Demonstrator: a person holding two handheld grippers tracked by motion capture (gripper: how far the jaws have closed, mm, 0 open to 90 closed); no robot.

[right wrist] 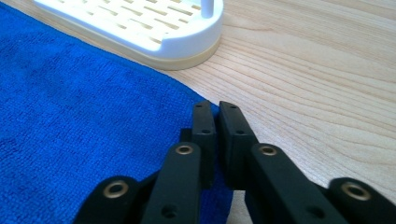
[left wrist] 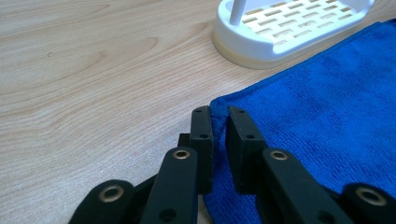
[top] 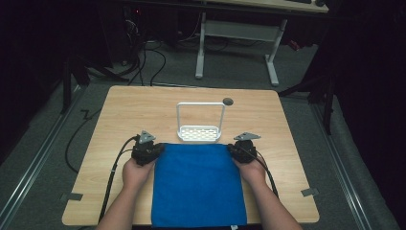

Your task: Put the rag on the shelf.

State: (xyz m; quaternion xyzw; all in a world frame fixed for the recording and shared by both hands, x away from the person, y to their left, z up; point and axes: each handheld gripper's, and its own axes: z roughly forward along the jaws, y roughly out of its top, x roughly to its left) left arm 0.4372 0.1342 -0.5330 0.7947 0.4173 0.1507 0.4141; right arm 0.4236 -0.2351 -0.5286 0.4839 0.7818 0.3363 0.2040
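Note:
A blue cloth (top: 198, 184) lies flat on the wooden table (top: 134, 110), reaching its near edge. My left gripper (top: 160, 147) is at the cloth's far left corner. In the left gripper view the gripper (left wrist: 219, 114) is shut on that corner of the cloth (left wrist: 327, 107). My right gripper (top: 231, 149) is at the far right corner, and in the right gripper view it (right wrist: 215, 108) is shut on the cloth's (right wrist: 84, 107) edge. A white slotted rack (top: 199, 134) with a tall hoop handle stands just beyond the cloth; its base (left wrist: 289, 28) (right wrist: 140, 28) is close to both grippers.
A small dark round spot (top: 228, 101) marks the table behind the rack. Bare wood lies left, right and beyond the cloth. Past the table's far edge stand a white desk frame (top: 273, 57) and floor cables (top: 143, 57).

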